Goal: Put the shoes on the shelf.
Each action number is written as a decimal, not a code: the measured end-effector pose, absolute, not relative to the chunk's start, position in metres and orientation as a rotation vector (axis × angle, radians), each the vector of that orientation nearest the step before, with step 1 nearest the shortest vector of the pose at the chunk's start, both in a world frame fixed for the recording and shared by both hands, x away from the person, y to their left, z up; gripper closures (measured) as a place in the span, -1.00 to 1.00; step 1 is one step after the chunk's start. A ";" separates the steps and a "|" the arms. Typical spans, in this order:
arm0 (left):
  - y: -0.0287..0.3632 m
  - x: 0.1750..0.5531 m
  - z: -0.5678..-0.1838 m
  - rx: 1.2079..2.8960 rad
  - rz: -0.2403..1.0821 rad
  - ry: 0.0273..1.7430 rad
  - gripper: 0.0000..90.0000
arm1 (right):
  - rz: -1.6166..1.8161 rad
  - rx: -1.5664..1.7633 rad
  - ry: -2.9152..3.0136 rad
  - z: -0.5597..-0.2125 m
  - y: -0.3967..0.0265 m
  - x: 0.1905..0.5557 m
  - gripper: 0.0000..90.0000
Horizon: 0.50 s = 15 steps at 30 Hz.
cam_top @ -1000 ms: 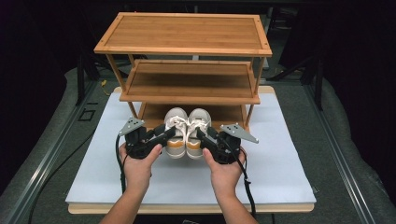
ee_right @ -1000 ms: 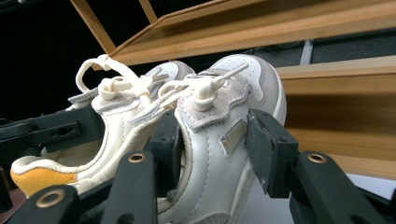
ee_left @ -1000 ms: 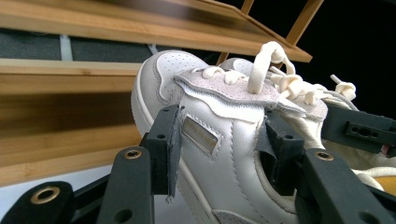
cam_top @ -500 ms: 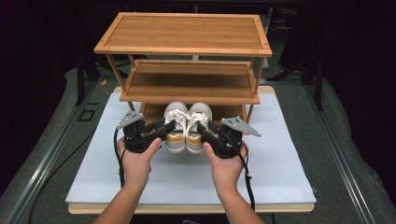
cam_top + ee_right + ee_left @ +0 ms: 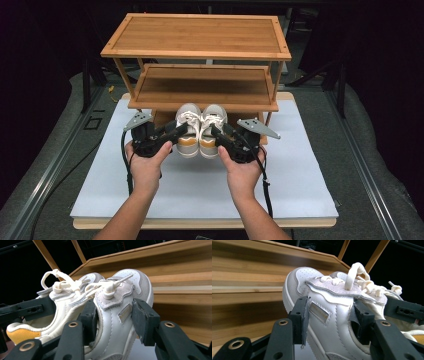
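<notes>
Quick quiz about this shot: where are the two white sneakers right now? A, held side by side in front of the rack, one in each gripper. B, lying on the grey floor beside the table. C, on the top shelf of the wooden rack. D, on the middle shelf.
A: the left gripper clamps the left sneaker and the right gripper the right sneaker, just in front of the rack.

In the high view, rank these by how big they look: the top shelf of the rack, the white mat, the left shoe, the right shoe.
1. White mat
2. Top shelf
3. Left shoe and right shoe: they look alike, a matched pair side by side, so no ranking between them.
</notes>
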<state>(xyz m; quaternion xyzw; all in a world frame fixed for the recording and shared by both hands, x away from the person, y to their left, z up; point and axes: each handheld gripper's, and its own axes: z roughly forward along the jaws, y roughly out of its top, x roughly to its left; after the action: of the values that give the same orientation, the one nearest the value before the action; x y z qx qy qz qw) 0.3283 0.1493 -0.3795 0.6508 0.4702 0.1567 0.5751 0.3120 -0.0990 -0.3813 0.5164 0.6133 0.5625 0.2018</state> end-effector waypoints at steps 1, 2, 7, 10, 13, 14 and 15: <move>0.149 0.329 -0.379 1.526 0.366 1.101 0.21 | 1.571 1.446 1.718 -0.380 -0.099 0.312 0.26; 0.149 0.330 -0.378 1.530 0.367 1.101 0.21 | 1.576 1.440 1.711 -0.380 -0.099 0.314 0.26; 0.148 0.333 -0.374 1.530 0.373 1.102 0.21 | 1.570 1.445 1.717 -0.376 -0.099 0.318 0.26; 0.148 0.336 -0.373 1.526 0.368 1.104 0.21 | 1.565 1.445 1.720 -0.374 -0.099 0.319 0.26; 0.148 0.338 -0.371 1.524 0.365 1.107 0.21 | 1.563 1.449 1.728 -0.372 -0.100 0.321 0.26; 0.148 0.338 -0.370 1.524 0.368 1.106 0.21 | 1.565 1.448 1.719 -0.372 -0.100 0.322 0.26; 0.148 0.339 -0.370 1.525 0.368 1.108 0.21 | 1.562 1.449 1.729 -0.371 -0.100 0.323 0.26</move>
<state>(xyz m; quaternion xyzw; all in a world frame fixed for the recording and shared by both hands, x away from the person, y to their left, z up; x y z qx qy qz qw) 0.3389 0.1479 -0.3699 0.6506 0.4726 0.1569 0.5734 0.3227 -0.1002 -0.3712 0.5177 0.6178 0.5579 0.1977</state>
